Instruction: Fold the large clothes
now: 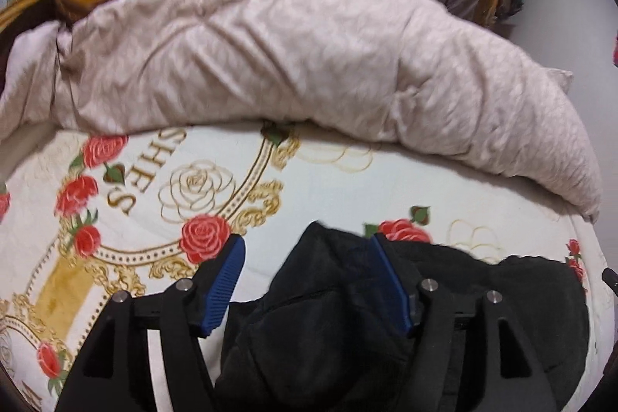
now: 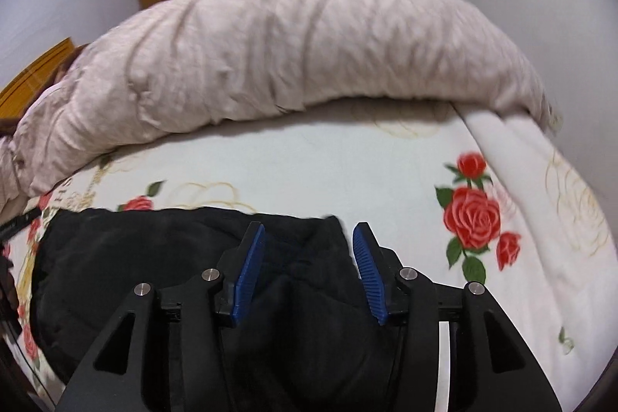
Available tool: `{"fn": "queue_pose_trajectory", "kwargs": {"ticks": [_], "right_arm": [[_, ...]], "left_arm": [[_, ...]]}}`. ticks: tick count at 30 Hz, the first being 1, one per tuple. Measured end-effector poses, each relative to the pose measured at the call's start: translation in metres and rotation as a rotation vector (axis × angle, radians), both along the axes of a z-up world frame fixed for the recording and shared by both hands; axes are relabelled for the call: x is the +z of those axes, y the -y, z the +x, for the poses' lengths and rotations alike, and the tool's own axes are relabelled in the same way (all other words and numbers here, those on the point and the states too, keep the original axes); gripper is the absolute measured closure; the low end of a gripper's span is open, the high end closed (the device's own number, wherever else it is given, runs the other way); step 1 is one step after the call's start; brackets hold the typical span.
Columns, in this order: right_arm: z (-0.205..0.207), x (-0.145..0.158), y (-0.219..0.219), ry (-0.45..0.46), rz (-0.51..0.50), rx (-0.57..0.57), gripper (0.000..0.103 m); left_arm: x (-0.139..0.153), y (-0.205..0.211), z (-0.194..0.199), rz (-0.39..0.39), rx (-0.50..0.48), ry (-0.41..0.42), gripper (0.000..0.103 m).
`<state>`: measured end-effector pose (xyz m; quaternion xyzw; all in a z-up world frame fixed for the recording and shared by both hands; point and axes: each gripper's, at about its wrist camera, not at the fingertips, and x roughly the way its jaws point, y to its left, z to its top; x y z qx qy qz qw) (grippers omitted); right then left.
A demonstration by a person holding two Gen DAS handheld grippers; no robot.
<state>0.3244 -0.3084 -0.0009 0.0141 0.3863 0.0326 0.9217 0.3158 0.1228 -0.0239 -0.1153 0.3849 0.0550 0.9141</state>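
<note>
A: What's on the bed, counted?

B: One black garment (image 1: pixel 332 319), near. One pale quilt (image 1: pixel 293 64), bunched along the far side. One rose-printed bedspread (image 1: pixel 347 180) under both.

A: Grippers?

B: Two, the left gripper (image 1: pixel 309 253) and the right gripper (image 2: pixel 309 238), each with two blue pads.

A: Red roses at the right edge?

B: Three in the cluster (image 2: pixel 473 215).
</note>
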Motion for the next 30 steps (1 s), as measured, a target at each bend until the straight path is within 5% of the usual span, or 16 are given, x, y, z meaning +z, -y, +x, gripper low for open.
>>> {"fn": "queue_pose_trajectory", "kwargs": {"ticks": [3,7,11,22,26,30], "right_arm": [[-0.001,-0.012,-0.032,-0.044,0.030,0.096,0.053],[0.024,-0.054,-0.057,-0.155,0.025,0.124,0.053],[0.043,-0.082,-0.055,-0.181,0.012,0.105,0.048],[0.058,-0.116,-0.050,-0.156,0.023,0.086,0.047],[0.054,-0.109,-0.048,-0.139,0.032,0.080,0.047],[0.031,-0.069,-0.038,-0.074,0.024,0.062,0.046]], "left_arm": [[0.006,0.032,-0.006,-0.042,-0.115,0.017,0.029],[-0.025,0.088,0.009,-0.018,-0.293,-0.064,0.029],[-0.062,0.100,0.030,0.026,-0.283,-0.117,0.028],[-0.095,0.107,0.042,0.082,-0.256,-0.090,0.028],[-0.093,0.110,0.045,0.108,-0.258,-0.105,0.028],[-0.064,0.100,0.032,0.084,-0.278,-0.108,0.033]]}}
